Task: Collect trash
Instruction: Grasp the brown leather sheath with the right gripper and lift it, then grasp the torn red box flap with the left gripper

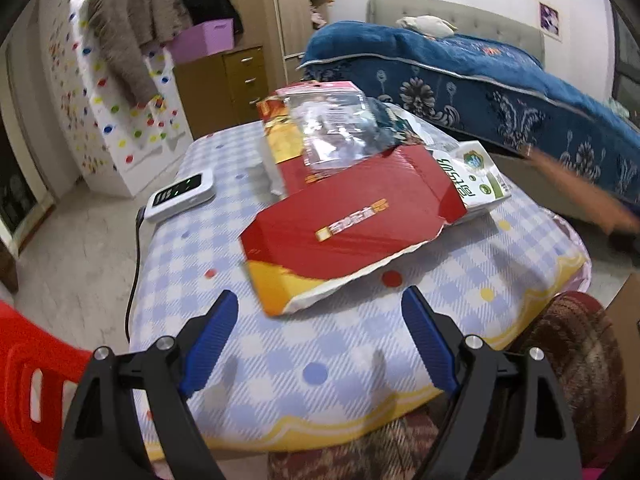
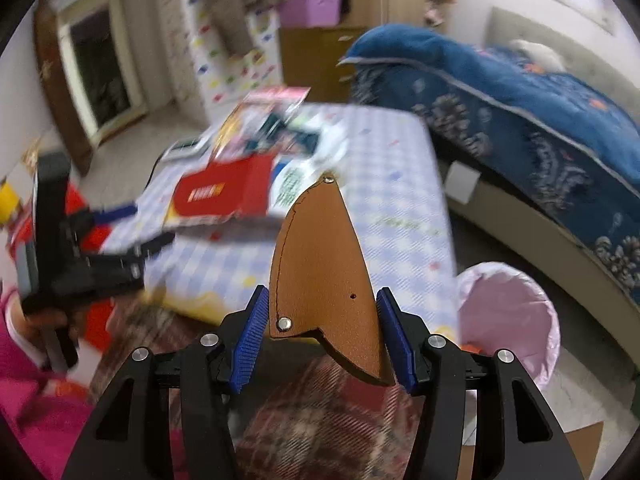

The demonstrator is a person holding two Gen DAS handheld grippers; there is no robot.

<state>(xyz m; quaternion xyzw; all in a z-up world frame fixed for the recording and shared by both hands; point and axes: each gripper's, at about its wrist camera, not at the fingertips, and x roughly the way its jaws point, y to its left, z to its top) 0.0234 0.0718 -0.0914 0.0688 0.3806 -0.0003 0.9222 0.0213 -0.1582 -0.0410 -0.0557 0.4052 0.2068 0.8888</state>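
Right hand-held gripper [image 2: 320, 334] pinching tan leather sheath [image 2: 320, 264]; left hand-held gripper [image 1: 320, 320] spread above counter [image 1: 280, 360], before red box [image 1: 352, 216].

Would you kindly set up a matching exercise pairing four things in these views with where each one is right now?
Things:
1. brown leather piece
2. red box
3. white device
4. pink-lined bin

Places:
A. on the floor beside the table
B. between the blue pads of the right tool
C. near the table's edge, with a black cable running down
D. on the checked tablecloth, just ahead of the open left tool

Pairs: 1-B, 2-D, 3-C, 4-A
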